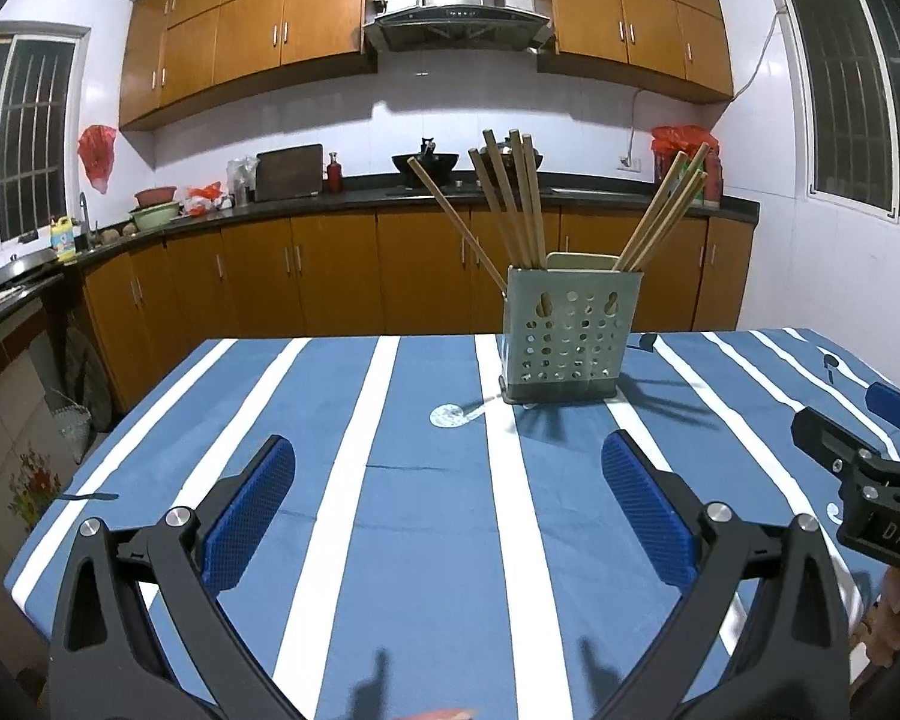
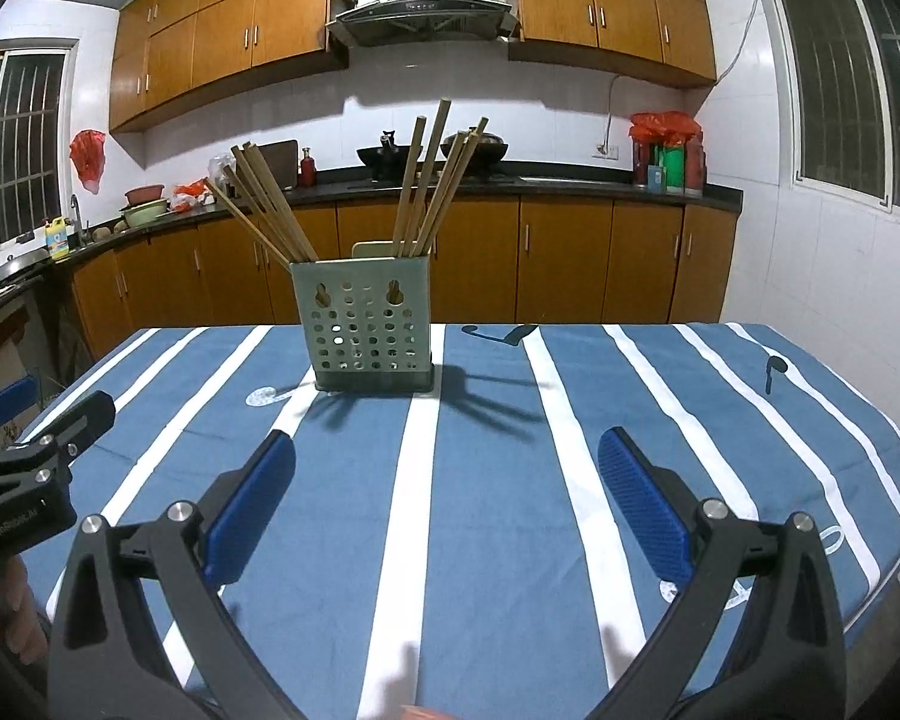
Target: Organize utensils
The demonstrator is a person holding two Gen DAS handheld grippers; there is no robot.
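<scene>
left tool [image 1: 447,501]: held low over the near part of the table, blue pads spread wide, nothing between them.
right tool [image 2: 447,498]: held level with the other, just to its right, pads equally wide apart and empty.
table [image 1: 570,570]: covered with a blue cloth with white stripes; no loose utensil showed on the cloth in either view.
holder [image 1: 570,339]: a pale green perforated box standing upright near the far edge of the table, well apart from both tools.
chopsticks [image 1: 513,198]: wooden sticks standing in the holder, fanned in two bunches, one leaning left and one leaning right; long axes steep but tilted outward, tops well above the rim.
right bunch [image 2: 432,180]: in the right wrist view it rose nearly upright above the holder's right half.
which way it lay: straight ahead and farther off for both tools; the holder sat right of centre from the left tool and left of centre from the right one, so it stood between their lines.
nearer hand: i couldn't tell; they looked about equally far.
judgement: the sticks seemed already housed, so any next reach would likely go forward and up to a splayed stick, gripping across its shaft.
risk: a sideways nudge could tip the light holder.
</scene>
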